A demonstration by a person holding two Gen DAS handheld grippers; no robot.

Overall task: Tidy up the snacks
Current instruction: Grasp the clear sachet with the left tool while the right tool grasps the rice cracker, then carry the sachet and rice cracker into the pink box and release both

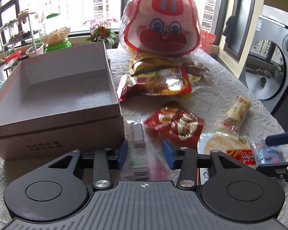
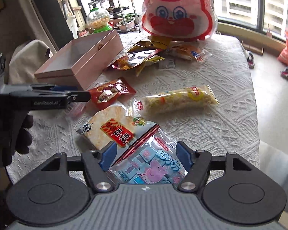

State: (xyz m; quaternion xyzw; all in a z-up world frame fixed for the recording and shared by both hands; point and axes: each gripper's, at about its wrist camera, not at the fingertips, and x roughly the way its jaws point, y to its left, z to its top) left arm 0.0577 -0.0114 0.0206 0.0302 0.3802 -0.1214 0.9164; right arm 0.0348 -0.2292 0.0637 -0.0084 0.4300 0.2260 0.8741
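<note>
Left wrist view, near to far. The left gripper (image 1: 146, 153) points down at the white textured tablecloth (image 1: 211, 95). Its blue pads (image 1: 122, 153) have drawn in to the narrowest stance; between them lies a blurred, clear-wrapped flat packet (image 1: 142, 161) with a barcode, and whether the pads actually press on it cannot be told. Just beyond the right pad sits a small red snack pouch (image 1: 174, 124), apart from the jaws. To the left of the jaws stands the open pink box (image 1: 57, 134), empty inside. Right of the jaws lie a rice-cracker packet (image 1: 228, 147) and, farther out, a clear noodle-snack bag (image 1: 236, 113). Beyond the pouch is a heap of yellow and red snack bags (image 1: 157, 78), and behind it a large rabbit-face bag (image 1: 161, 21).

Right wrist view, near to far. The right gripper (image 2: 146, 157) stands partly open, its pads either side of a blue cartoon-pig candy packet (image 2: 147, 168) without visibly pressing on it. Just ahead and left of the jaws lies the rice-cracker packet (image 2: 109, 128), overlapping the candy packet's top edge. Farther ahead lies the noodle-snack bag (image 2: 178, 99); to the left, the red pouch (image 2: 111, 92) and the left gripper (image 2: 80, 95) seen side-on, held by a dark-gloved hand (image 2: 19, 134). Beyond these stand the pink box (image 2: 80, 61), the heap (image 2: 144, 57) and the rabbit-face bag (image 2: 176, 13).
</note>
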